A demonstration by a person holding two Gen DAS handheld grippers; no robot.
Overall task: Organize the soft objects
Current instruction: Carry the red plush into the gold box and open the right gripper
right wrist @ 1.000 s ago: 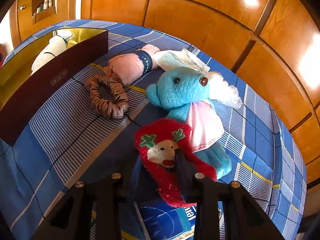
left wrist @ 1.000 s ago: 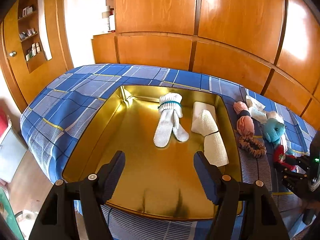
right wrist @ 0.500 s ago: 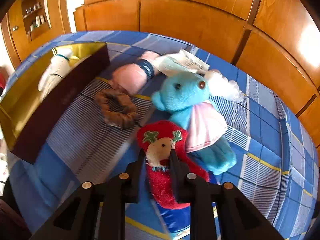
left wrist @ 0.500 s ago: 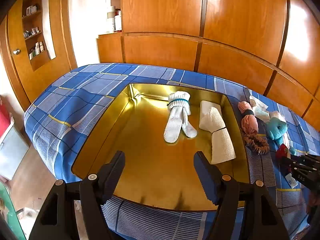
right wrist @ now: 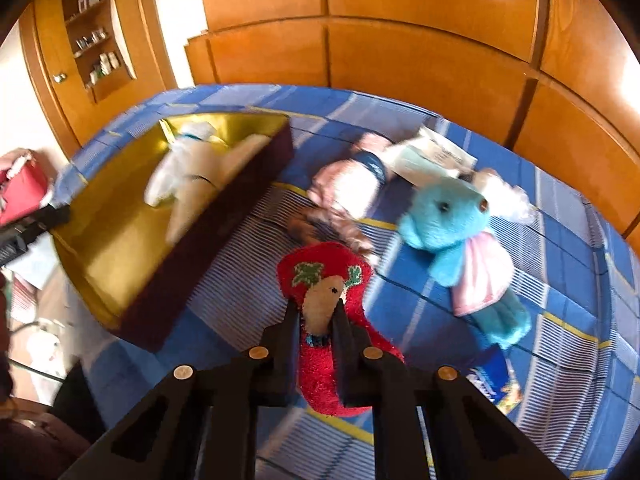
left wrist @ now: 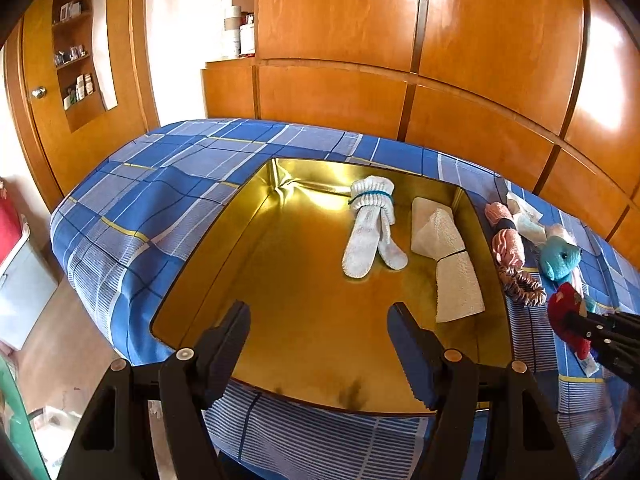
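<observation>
Right claw [right wrist: 318,312] has just been closing and now pinches the fuzzy red Christmas stocking [right wrist: 326,280], just right of the gold-lined box [right wrist: 120,248]. Limp fabric could slip out or snag that box's dark wall. Left claw [left wrist: 318,320] hangs spread above it.

place: home bedroom | evidence: bed under blue plaid bedspread [left wrist: 168,200]; glossy wooden wardrobe doors [left wrist: 340,28] (floor to ceiling); recessed shelf [left wrist: 78,60] of small bottles

Motion-blurred scrunchie [right wrist: 328,224] behind the red sock [right wrist: 324,276]
</observation>
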